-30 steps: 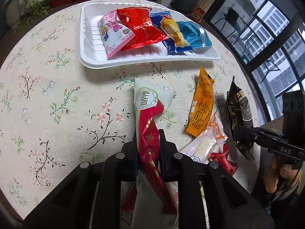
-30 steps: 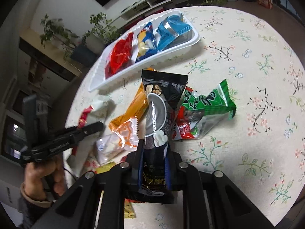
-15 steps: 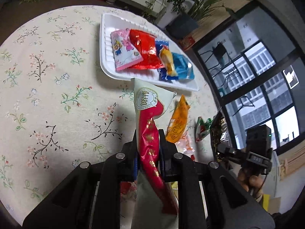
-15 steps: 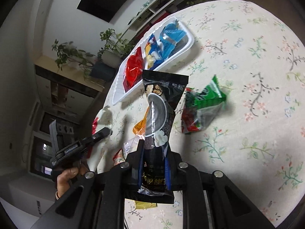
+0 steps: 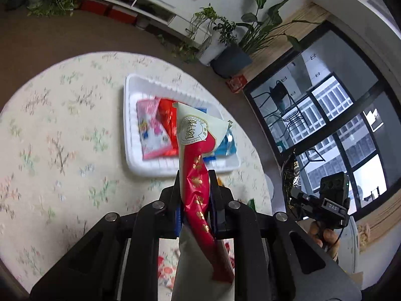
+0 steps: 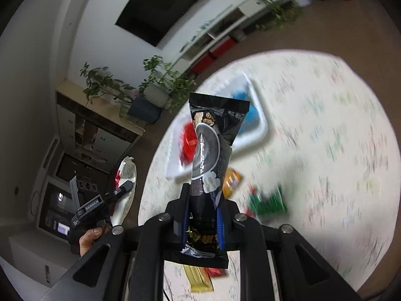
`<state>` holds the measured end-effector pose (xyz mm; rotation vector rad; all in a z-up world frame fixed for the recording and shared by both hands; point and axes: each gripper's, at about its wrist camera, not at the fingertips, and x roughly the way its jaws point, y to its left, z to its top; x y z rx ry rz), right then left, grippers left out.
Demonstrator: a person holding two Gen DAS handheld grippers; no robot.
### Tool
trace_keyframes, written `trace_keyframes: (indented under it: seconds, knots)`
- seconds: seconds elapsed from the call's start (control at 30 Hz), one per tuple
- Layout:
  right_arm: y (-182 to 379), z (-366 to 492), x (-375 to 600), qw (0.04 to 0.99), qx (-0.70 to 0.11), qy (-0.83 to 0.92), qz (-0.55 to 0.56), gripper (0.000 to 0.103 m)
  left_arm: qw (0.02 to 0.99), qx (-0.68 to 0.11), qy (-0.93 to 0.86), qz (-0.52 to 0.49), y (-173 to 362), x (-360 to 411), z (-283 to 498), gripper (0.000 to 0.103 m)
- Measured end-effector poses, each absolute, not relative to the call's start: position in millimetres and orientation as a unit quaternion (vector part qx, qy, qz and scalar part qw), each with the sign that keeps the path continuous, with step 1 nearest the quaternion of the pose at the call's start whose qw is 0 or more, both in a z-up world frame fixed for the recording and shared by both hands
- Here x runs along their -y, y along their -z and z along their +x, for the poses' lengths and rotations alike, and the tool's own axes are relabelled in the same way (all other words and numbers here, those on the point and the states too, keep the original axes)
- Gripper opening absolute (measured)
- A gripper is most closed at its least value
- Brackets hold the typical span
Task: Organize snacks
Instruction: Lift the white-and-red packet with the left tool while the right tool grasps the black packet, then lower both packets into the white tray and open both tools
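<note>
My left gripper (image 5: 195, 175) is shut on a cream and red snack packet (image 5: 198, 155), held high above the round table. Beyond it lies the white tray (image 5: 130, 115) with pink (image 5: 150, 133), red (image 5: 166, 118) and blue (image 5: 226, 145) packets. My right gripper (image 6: 201, 190) is shut on a black snack packet (image 6: 210, 145), also lifted over the table. In the right wrist view the tray (image 6: 260, 115) shows blurred behind the black packet. Each gripper appears in the other's view: the right one (image 5: 300, 198) at the right edge, the left one (image 6: 125, 188) at the left, gripping its pale packet.
Loose snacks stay on the floral tablecloth (image 6: 338, 150): an orange packet (image 6: 231, 180), a green one (image 6: 269, 202), a yellow one (image 6: 198, 281). Potted plants (image 5: 230, 50), a low shelf (image 5: 130, 2) and a large window (image 5: 338, 130) surround the table.
Both grippers have risen well above the table with their packets still clamped. The table and tray now look smaller and farther below, and more of the room shows.
</note>
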<state>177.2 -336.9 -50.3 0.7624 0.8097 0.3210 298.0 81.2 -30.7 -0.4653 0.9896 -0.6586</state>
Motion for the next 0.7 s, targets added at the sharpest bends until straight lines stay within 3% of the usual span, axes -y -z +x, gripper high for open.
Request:
trace_keyframes:
  seconds: [0.27, 0.7]
  knots:
    - [12.5, 279.6, 303.5, 0.847, -0.406, -0.186, 0.289, 0.019, 0.813, -0.456, 0.292, -0.212, 13.5, -64.3, 373.6, 0.015]
    - [78.2, 382.5, 256.9, 0.817, -0.496, -0.168, 0.242, 0.019, 0.804, -0.497, 0.258, -0.201, 87.6, -25.3, 438.9, 0.015]
